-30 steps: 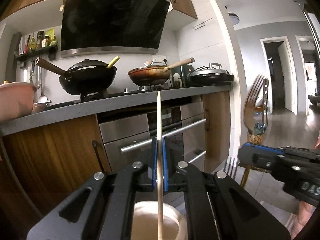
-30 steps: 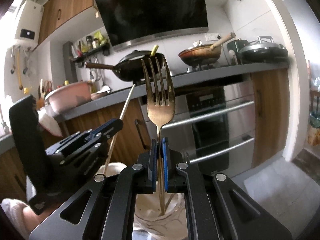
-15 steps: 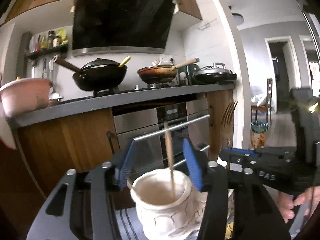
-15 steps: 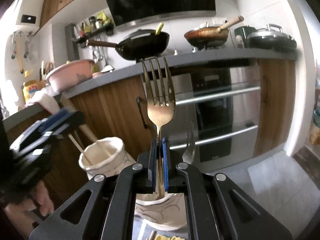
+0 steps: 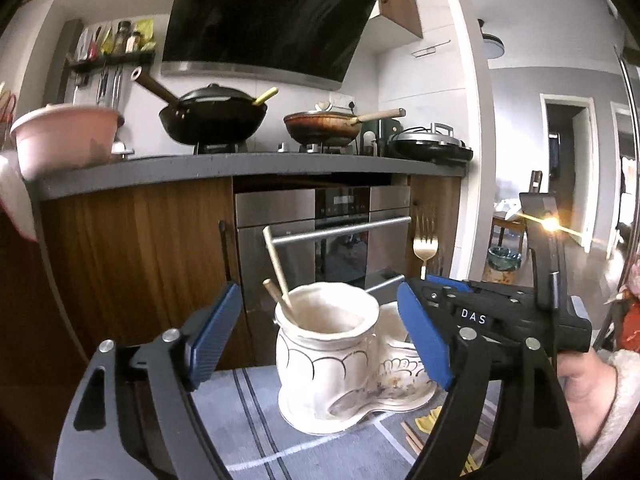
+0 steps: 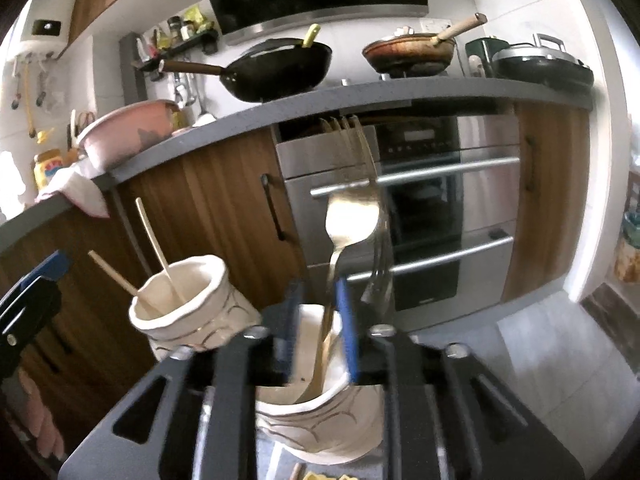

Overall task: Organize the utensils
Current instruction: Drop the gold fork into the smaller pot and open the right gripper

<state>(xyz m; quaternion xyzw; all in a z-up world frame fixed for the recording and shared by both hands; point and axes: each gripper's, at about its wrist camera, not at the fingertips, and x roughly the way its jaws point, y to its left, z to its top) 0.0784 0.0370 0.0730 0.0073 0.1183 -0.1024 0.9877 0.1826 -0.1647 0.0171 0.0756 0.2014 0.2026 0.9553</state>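
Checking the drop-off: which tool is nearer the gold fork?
Right. The right tool has the gold fork between its opening jaws; the left tool, open, straddles the chopstick cup beside it.

Striped grey cloth (image 5: 256, 420), white ceramic utensil holder (image 5: 340, 376) standing on it

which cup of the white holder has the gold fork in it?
The cup under the right gripper: the gold fork stands in it between the just-opened jaws. The other cup, toward the left gripper, holds only two chopsticks.
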